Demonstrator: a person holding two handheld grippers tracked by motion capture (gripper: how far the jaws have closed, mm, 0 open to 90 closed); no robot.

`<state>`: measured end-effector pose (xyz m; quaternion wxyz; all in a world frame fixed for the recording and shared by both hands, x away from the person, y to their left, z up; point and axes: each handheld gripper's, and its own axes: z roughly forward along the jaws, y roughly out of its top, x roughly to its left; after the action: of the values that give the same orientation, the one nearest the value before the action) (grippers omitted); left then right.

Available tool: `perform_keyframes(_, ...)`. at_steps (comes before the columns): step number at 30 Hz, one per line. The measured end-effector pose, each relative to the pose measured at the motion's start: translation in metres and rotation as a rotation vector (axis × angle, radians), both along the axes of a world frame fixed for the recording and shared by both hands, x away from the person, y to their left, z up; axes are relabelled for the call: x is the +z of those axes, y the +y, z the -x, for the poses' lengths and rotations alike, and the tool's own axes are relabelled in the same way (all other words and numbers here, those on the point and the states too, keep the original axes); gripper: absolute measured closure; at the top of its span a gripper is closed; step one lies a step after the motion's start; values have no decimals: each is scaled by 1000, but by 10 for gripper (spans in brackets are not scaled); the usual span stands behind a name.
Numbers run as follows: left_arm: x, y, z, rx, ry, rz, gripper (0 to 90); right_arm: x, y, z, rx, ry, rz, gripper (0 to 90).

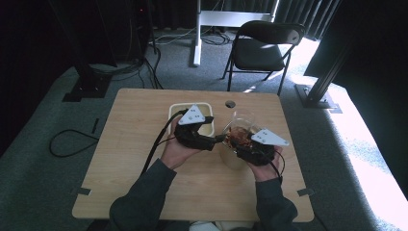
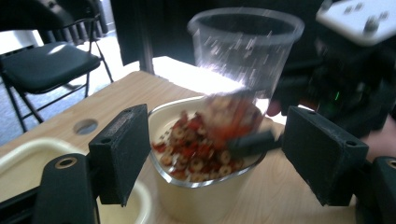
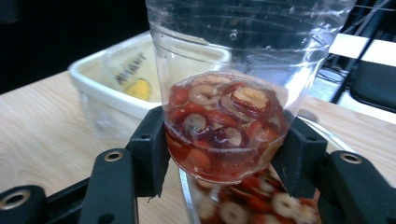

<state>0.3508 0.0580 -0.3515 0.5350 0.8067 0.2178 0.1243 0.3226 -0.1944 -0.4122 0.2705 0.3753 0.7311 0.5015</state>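
Black pads of the right tool (image 3: 226, 154) were clamped on the base of a clear plastic cup (image 3: 233, 84) of red and pale dried fruit slices, at the centre of the right gripper view. Just below it stood a cream bowl (image 2: 201, 196) of the same slices, on the desk (image 1: 130, 144). Left tool (image 2: 224, 161), jaws apart and gripping nothing, framed that bowl, with a cream tray (image 1: 175, 111) beside it.
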Motion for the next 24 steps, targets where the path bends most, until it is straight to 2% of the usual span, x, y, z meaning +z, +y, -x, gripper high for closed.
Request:
perform_keyframes(5, -13, 20, 8, 38, -2, -23, 244, 3, -22, 1, -53, -3, 15, 427)
perform_keyframes(9, -26, 40, 15, 70, -1, -20, 249, 6, -42, 1, -104, -6, 36, 426)
perform_keyframes(12, -31, 46, 17, 84, -3, -21, 251, 8, -51, 0, -127, -10, 43, 425)
perform_keyframes(13, -38, 52, 20, 96, 0, -15, 254, 10, -60, -1, -153, -13, 48, 425)
perform_keyframes(15, -43, 57, 23, 105, 0, -17, 255, 11, -66, -2, -168, -14, 49, 425)
perform_keyframes(19, -55, 66, 30, 105, 0, -9, 274, 10, -76, -6, -191, -13, 61, 425)
perform_keyframes(24, -66, 66, 38, 83, -11, -31, 281, 6, -85, -9, -215, -5, 74, 425)
